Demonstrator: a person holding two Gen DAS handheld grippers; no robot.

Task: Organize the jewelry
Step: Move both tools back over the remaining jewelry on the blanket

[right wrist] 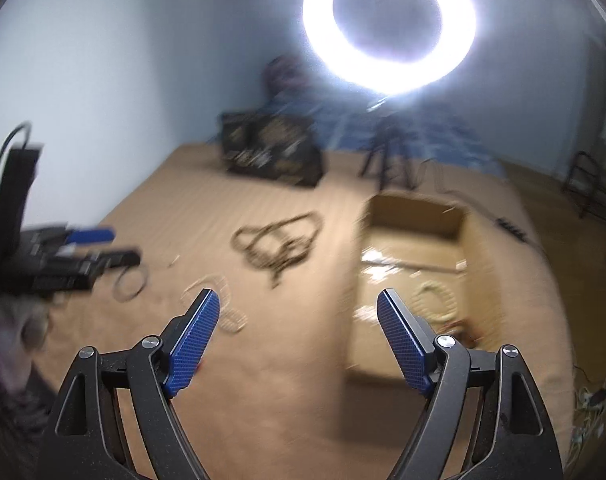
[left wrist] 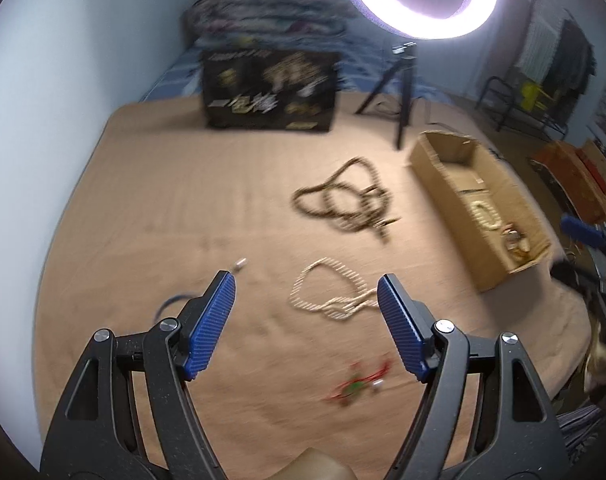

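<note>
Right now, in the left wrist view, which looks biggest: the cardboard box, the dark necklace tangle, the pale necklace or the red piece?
1. cardboard box
2. dark necklace tangle
3. pale necklace, close to the tangle; nearer the camera, so unsure
4. red piece

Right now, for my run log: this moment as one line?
left claw: open, empty | right claw: open, empty | dark beads, pale beads, red piece: on bed | box: some jewelry inside
</note>
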